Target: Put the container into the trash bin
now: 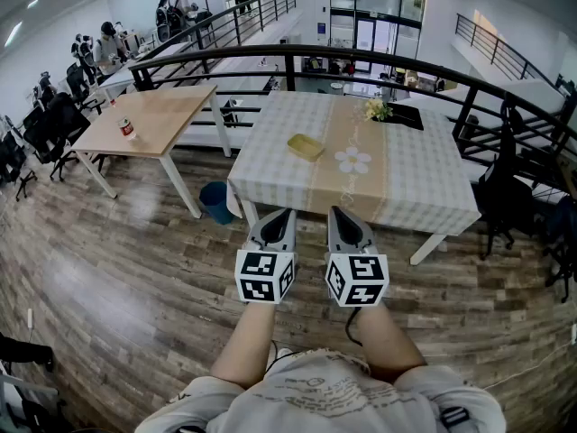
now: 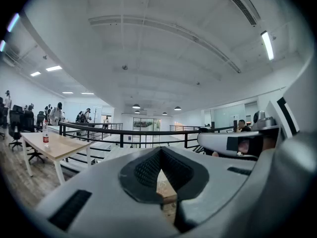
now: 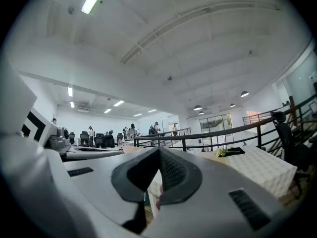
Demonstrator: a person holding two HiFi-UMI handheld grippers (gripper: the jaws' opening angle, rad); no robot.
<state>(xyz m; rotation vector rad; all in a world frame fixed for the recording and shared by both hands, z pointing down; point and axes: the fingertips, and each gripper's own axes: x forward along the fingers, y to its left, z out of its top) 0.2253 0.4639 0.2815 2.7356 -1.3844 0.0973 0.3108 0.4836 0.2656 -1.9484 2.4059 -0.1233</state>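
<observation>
Standing a little way back from the cloth-covered surface (image 1: 424, 183), the person holds both tools low and side by side, noses aimed at its near edge, which reads as a ready pose before any reach. The left hand-held gripper (image 1: 278, 213) has its jaws drawn together to a point, and its own view shows only floor and surface through the small gap below the meeting pads (image 2: 143, 170), so it carries nothing. The right hand-held gripper (image 1: 341, 211) is likewise pinched closed and empty (image 3: 159, 152).

The container (image 1: 305, 146), a shallow yellow dish, lies on the left half of the surface, just where the checked cloth meets the tan runner, well apart from both tools and untouched. The trash bin (image 1: 216, 201), blue and open-topped, sits on the floor beside the surface's near-left corner, probably kept there for easy dropping from that side. Flowers (image 1: 377, 109) stand at the far edge, out of the way.

The task seems not yet begun: either tool must open before closing on the dish, and the left one is nearer both dish and bin.
</observation>
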